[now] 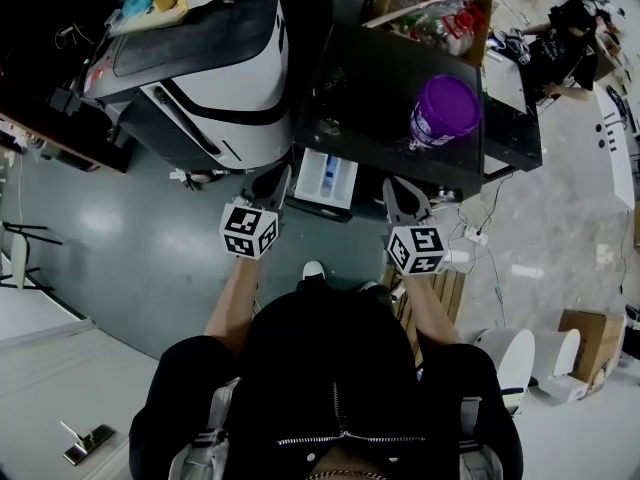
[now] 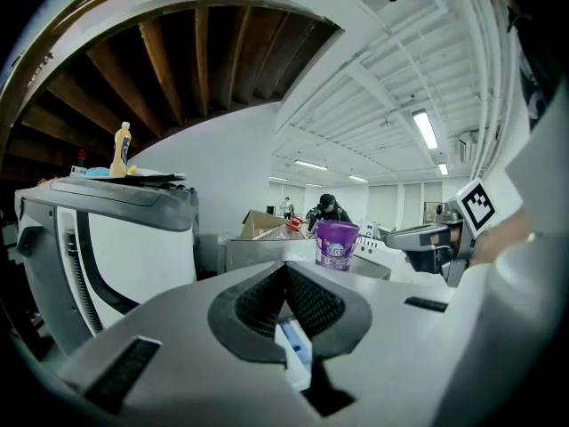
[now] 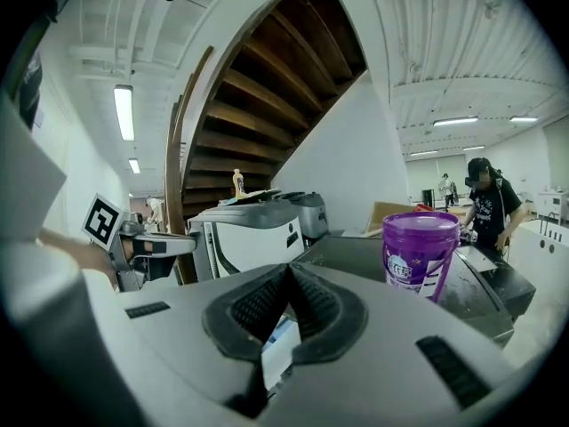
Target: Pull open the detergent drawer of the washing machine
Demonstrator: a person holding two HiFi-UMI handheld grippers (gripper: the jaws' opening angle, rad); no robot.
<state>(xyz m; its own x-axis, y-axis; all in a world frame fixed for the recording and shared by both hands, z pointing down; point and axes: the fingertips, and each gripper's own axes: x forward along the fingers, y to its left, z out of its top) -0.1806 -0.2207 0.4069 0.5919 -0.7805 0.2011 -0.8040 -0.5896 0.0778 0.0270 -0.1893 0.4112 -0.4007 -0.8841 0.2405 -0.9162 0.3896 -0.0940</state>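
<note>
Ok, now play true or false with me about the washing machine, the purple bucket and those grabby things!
1. The purple bucket stands on top of the washing machine. True.
2. The detergent drawer is pushed all the way in. False: it sticks out of the front.
3. The left hand-held gripper and the right hand-held gripper both have their jaws together. True.
4. The left hand-held gripper holds the bucket. False: it holds nothing.
</note>
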